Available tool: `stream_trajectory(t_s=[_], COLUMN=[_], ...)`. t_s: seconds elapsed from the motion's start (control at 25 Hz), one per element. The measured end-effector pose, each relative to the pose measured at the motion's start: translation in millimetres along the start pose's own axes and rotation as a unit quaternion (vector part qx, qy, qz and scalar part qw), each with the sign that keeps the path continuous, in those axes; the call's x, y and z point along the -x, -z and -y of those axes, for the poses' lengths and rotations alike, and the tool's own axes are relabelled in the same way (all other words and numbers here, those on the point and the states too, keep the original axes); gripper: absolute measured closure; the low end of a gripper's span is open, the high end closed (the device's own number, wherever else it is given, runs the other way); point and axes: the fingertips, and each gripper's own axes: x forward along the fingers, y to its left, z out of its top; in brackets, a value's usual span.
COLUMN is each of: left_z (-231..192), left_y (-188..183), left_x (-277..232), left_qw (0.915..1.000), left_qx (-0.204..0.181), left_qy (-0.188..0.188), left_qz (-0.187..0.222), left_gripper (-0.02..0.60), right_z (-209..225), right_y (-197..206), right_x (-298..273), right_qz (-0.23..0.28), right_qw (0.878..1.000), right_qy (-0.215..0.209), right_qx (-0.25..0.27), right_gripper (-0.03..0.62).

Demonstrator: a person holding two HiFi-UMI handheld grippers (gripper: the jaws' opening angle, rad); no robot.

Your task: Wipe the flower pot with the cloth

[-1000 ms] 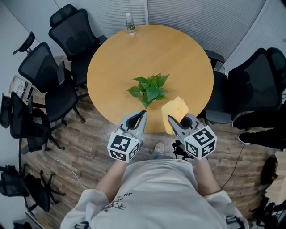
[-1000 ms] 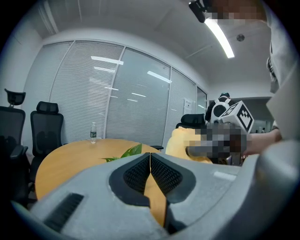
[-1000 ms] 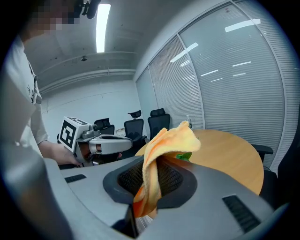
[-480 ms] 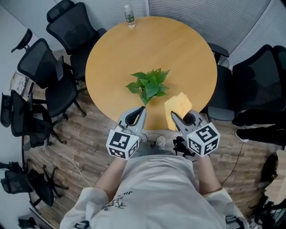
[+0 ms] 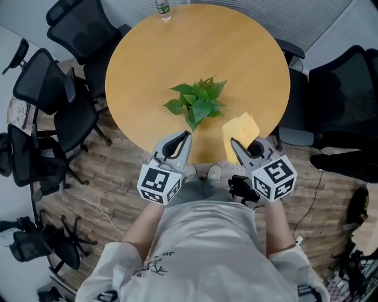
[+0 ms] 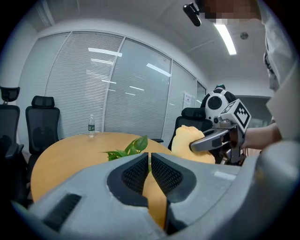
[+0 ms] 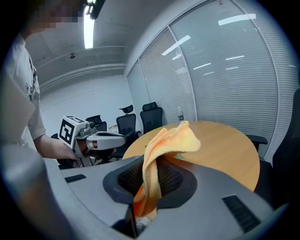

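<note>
A small green plant stands near the middle of the round wooden table; its leaves hide the flower pot from above. In the head view my left gripper is at the table's near edge, just short of the plant, shut with nothing in it. My right gripper hovers beside it, shut on a yellow cloth that drapes over the table edge. The right gripper view shows the cloth pinched between the jaws and folded forward. From the left gripper view the plant's leaves rise just past the closed jaws.
A water bottle stands at the table's far edge. Black office chairs crowd the left side, and more chairs sit at the right. The floor below is wood plank with a cable lying on it.
Both grippers have sunk a little at the table's near edge. The head view has shifted, so the table sits higher in the picture. The cloth stays in the right gripper.
</note>
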Motion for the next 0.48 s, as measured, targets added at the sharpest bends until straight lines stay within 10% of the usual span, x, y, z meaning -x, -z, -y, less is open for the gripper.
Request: stream_trajectory(t_s=[0.48], left_z=[-28.0], left_y=[47.5], left_x=[-34.9], left_qw=[0.9992], left_qx=[-0.006], left_qy=[0.011], left_qz=[-0.038], left_gripper=[0.336], right_z=[27.9], right_y=[22.5], right_x=[-29.3], right_qz=[-0.024], right_qw=[1.0], right_qy=[0.014], right_qx=[0.0], right_gripper=[0.539])
